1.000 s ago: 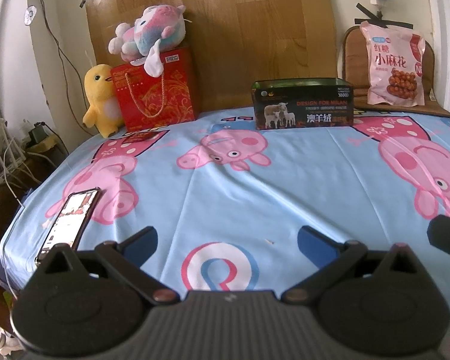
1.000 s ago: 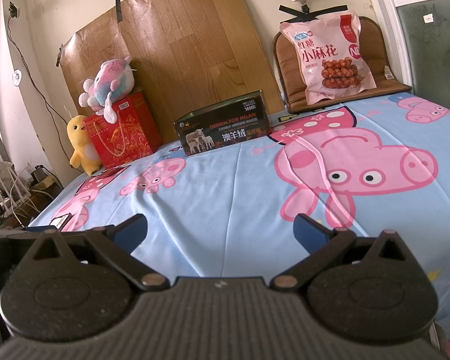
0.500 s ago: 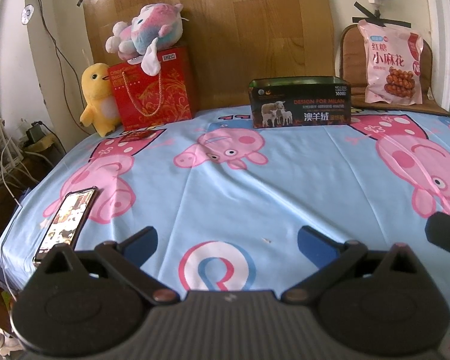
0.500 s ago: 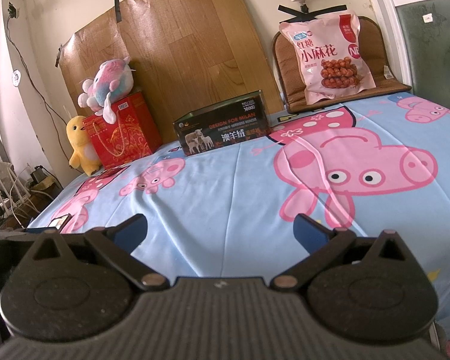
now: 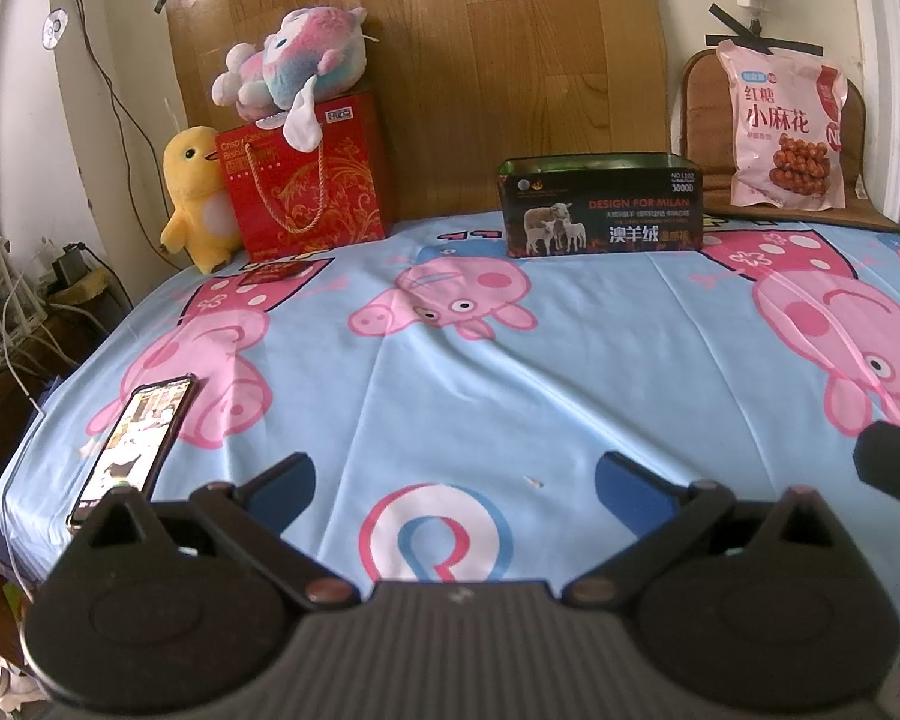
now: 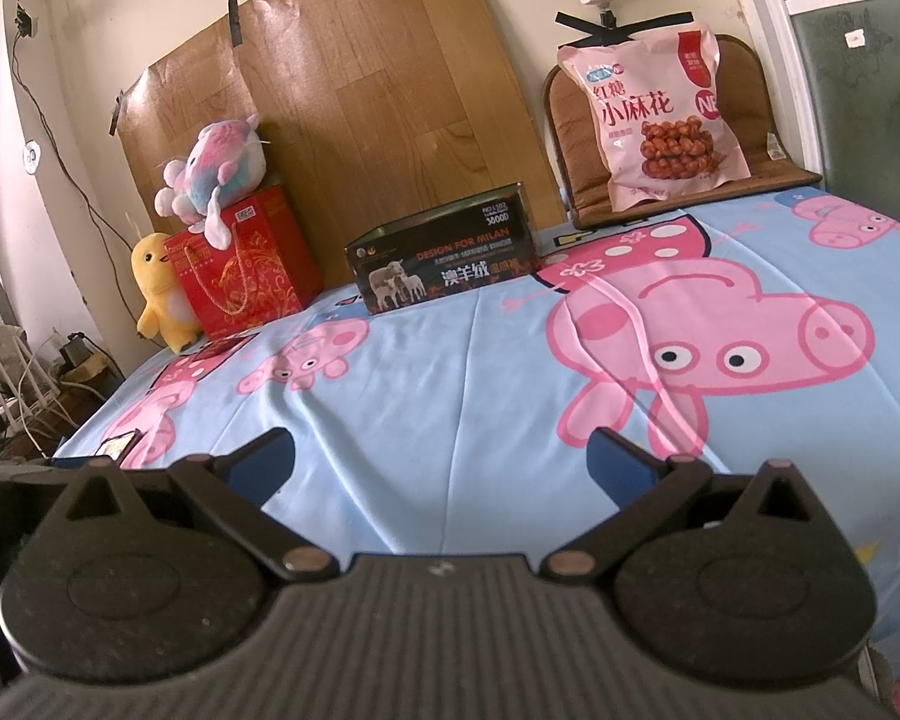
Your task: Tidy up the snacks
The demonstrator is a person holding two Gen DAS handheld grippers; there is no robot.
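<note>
A pink snack bag point(image 5: 783, 132) point(image 6: 666, 120) printed with fried twists leans upright against a brown cushion at the far right of the bed. A dark open-topped box point(image 5: 600, 207) point(image 6: 444, 267) with sheep pictures stands at the back centre. A red gift bag point(image 5: 309, 180) point(image 6: 249, 273) stands at the back left. My left gripper point(image 5: 453, 483) hovers open over the near edge of the sheet, nothing between its blue fingertips. My right gripper point(image 6: 441, 462) is open too, equally far from the snacks.
A pink-blue plush point(image 5: 297, 66) lies on the gift bag and a yellow duck plush point(image 5: 195, 198) stands beside it. A phone point(image 5: 135, 441) lies screen-up near the bed's left edge. A small red packet point(image 5: 276, 273) lies before the gift bag. Cables and clutter fill the left floor.
The left wrist view has shifted slightly, with the objects sitting a little lower and left in frame. The right gripper has barely moved. Both grippers stay open.
</note>
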